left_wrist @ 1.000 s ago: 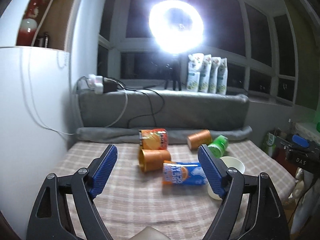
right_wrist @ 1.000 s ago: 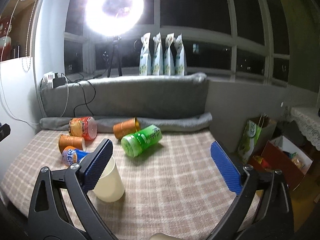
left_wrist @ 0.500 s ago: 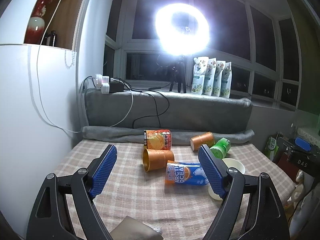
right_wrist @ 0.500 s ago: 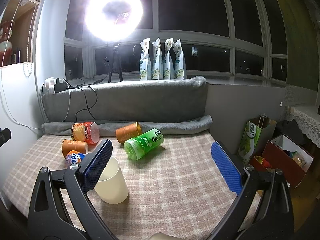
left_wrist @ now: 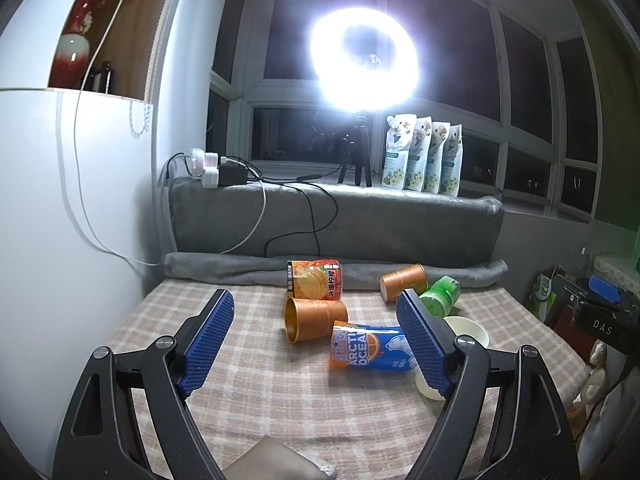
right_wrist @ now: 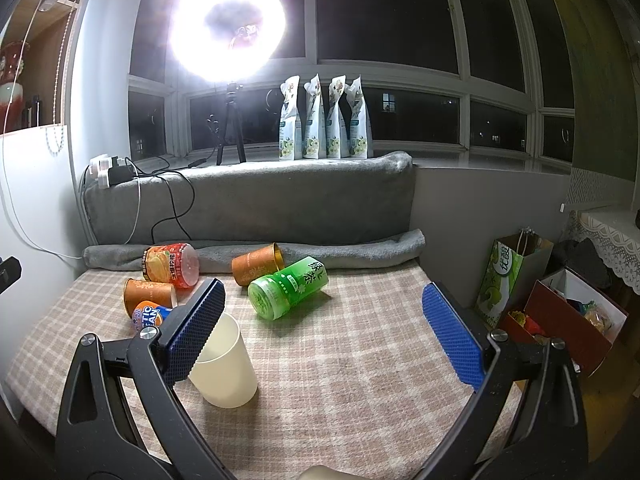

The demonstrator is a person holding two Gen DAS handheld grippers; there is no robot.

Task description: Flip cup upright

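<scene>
Cup (right_wrist: 224,364) stands upright just behind right gripper's (right_wrist: 324,336) left finger.

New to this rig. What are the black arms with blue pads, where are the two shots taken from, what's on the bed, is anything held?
There is no robot here: a person holds a two-finger claw in each hand. Each picture comes from a fisheye camera on one claw, looking forward along its fingers.

The left claw and the right claw are both open and hold nothing.

On the checked blanket lie several cups on their sides: two copper cups, a red-orange printed cup, a green tea cup and a blue Arctic Ocean cup. One cream cup stands upright beside the right claw's left finger, partly hidden by it.

Behind them are a grey cushion, a ring light on a tripod, and four pouches on the sill.
</scene>
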